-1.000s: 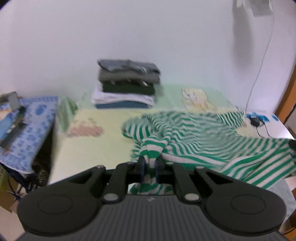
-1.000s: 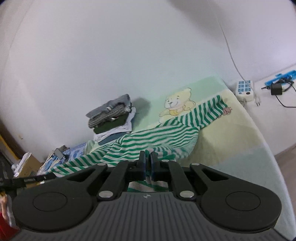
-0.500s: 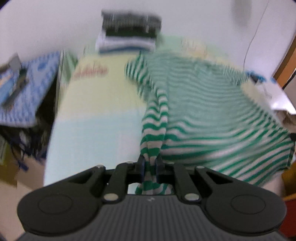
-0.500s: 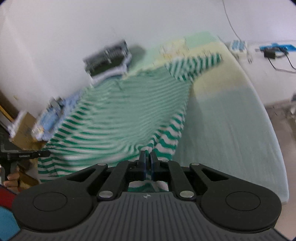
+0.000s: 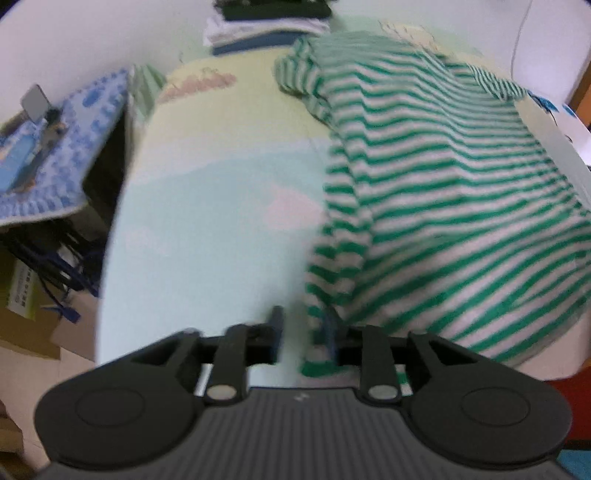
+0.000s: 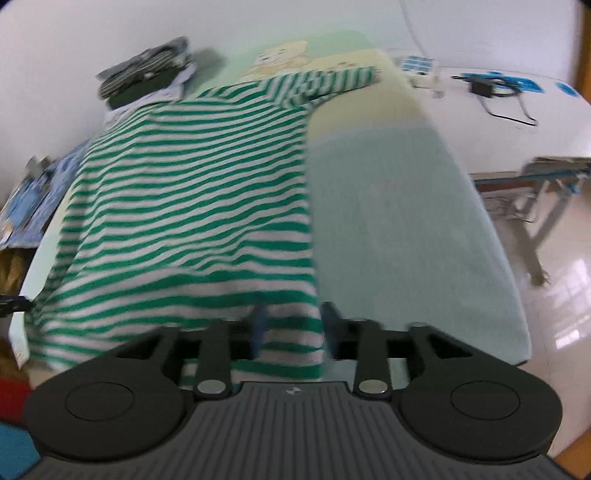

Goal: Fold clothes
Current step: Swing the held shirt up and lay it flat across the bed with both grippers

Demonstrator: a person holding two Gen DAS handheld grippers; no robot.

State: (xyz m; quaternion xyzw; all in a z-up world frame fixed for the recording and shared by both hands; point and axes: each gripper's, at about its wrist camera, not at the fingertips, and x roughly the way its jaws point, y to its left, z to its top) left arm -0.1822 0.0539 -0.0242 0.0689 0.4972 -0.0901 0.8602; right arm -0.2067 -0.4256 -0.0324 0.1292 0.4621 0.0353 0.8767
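Observation:
A green-and-white striped shirt (image 5: 436, 177) lies spread flat over the pale green blanket (image 5: 207, 206), sleeves toward the far end; it also shows in the right wrist view (image 6: 192, 192). My left gripper (image 5: 303, 330) is open at the shirt's near left hem corner, with the hem between its fingers. My right gripper (image 6: 291, 326) is open at the near right hem corner, the hem lying between its fingers. Both views are motion-blurred.
A stack of folded clothes (image 5: 269, 22) sits at the far end by the wall, also seen in the right wrist view (image 6: 144, 79). A blue patterned cloth (image 5: 55, 147) covers a side stand at left. A white table (image 6: 517, 107) with cables stands at right.
Both grippers pulled the shirt toward the near edge and spread it flat, then opened; they were shut on the hem before.

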